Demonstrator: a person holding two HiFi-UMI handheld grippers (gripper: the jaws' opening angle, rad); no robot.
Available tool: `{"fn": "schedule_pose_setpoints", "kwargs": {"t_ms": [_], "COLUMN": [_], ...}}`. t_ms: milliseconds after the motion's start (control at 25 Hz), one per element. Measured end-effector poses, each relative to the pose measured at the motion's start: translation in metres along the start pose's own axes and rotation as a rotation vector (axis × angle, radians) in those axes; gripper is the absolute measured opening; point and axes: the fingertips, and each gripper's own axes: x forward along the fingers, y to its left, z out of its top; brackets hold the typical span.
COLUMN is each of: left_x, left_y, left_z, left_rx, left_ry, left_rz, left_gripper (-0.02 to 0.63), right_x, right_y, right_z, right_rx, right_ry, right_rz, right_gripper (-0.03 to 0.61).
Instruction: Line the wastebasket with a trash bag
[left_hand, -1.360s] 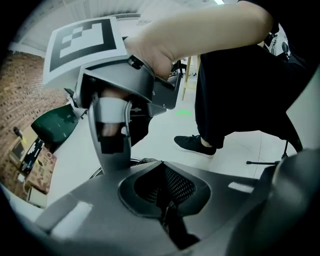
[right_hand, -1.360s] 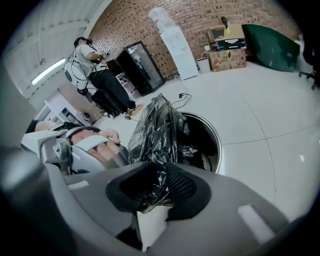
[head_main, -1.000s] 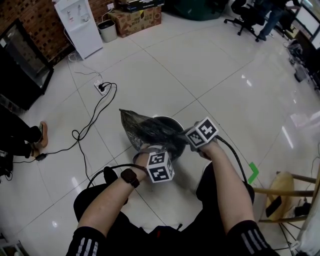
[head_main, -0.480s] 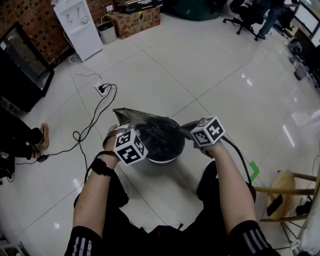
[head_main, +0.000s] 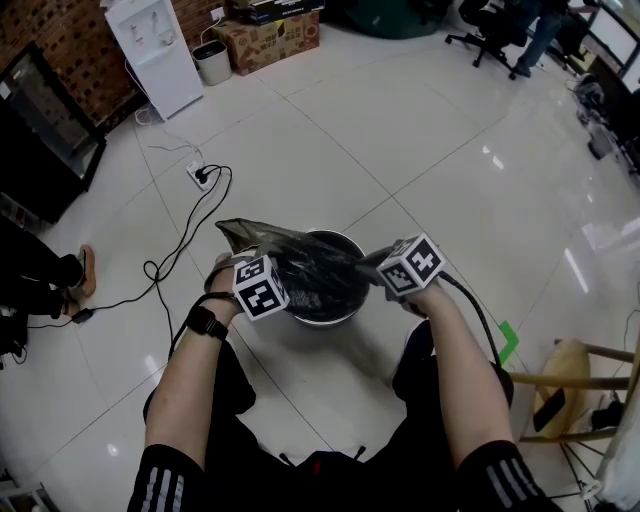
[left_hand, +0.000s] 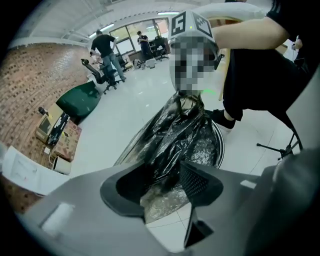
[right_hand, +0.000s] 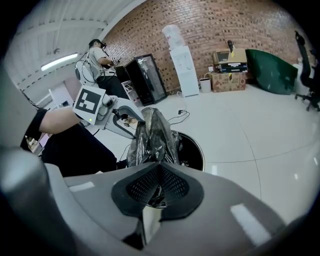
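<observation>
On the white tiled floor (head_main: 400, 150), directly in front of the seated person, stands the round wastebasket (head_main: 322, 320). The black trash bag (head_main: 300, 262) is draped across its mouth, with one crumpled corner poking out past the rim on the far left side.

The right gripper (right_hand: 159, 184) is clenched on the bag. Its ribbed pads meet on a pinch of film, and the rest of the bag rises from them toward the basket. The left gripper (left_hand: 165, 182) is letting go. Its jaws are opening, with bag film lying loose between them and neither pad pressing on it.

The step in hand looks like spreading the bag's mouth over the rim, and the bag is bunched rather than seated, so the lining seems far from done. The next move probably calls for the left gripper to take a fresh hold on a free edge of the opening. It would then draw that edge out and down over its side of the rim while the right holds the opposite edge taut.

No brand or label can be read. The cardboard box (head_main: 270, 40) by the brick wall carries print too small to make out, and the grippers' cubes bear only square markers.
</observation>
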Motion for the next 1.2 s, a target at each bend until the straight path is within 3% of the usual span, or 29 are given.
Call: {"fn": "schedule_pose_setpoints", "kwargs": {"t_ms": [160,400,600,720,920,1200], "left_x": [0.011,-0.002,-0.025,-0.026,-0.017,0.004], "left_y": [-0.005,-0.016,-0.042,-0.076,-0.126,-0.174], "left_z": [-0.002,0.018,0.029,0.034,0.031,0.012], "left_rx": [-0.009,-0.002,0.076,0.126,0.198,0.226], "left_ry": [-0.009,-0.068,-0.088,-0.090,-0.066,-0.002], "left_rz": [0.006,-0.024,-0.069,-0.132,-0.229,-0.364], "left_gripper": [0.002,0.001,0.001,0.001,0.001,0.000], "right_x": [0.006,-0.001,-0.023,-0.030,-0.025,-0.008], "right_y": [-0.002,-0.013,-0.021,-0.017,-0.016,-0.023], "right_z": [-0.015,-0.021,-0.009,-0.021,-0.056,-0.089], "right_rx": [0.024,0.041,0.038,0.025,0.040,0.125], "right_ry": [0.053,0.063,-0.004,0.018,0.091,0.157], "right_rz": [-0.004,-0.040,-0.065,-0.057,-0.040,-0.004], "right_gripper": [0.006,0.006,0.006,0.006,0.006,0.006]}}
